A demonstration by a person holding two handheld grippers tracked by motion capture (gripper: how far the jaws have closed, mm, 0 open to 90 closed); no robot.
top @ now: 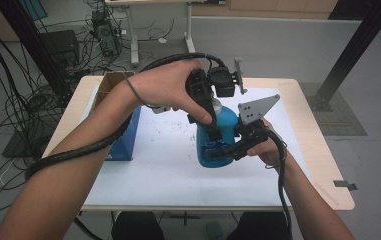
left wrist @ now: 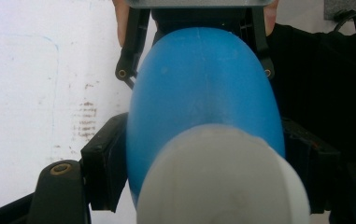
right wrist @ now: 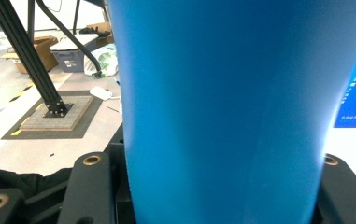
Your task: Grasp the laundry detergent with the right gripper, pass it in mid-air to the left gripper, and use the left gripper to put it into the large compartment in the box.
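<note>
A blue bottle (top: 218,145) with a white cap (top: 217,103) stands upright above the white mat. My right gripper (top: 224,149) comes in from the right, shut on the bottle's lower body (right wrist: 222,107), with a jaw on each side. My left gripper (top: 214,117) reaches down from above. In the left gripper view its pads (left wrist: 105,163) rest against the bottle's shoulder (left wrist: 203,93) just below the white cap (left wrist: 222,182). The right gripper (left wrist: 194,72) holds the bottle farther down in that view.
A blue box (top: 125,140) stands at the mat's left edge, with an open cardboard box (top: 110,82) behind it. The white mat (top: 168,170) covers most of the wooden table (top: 323,165). A black frame post (top: 353,50) rises at the far right.
</note>
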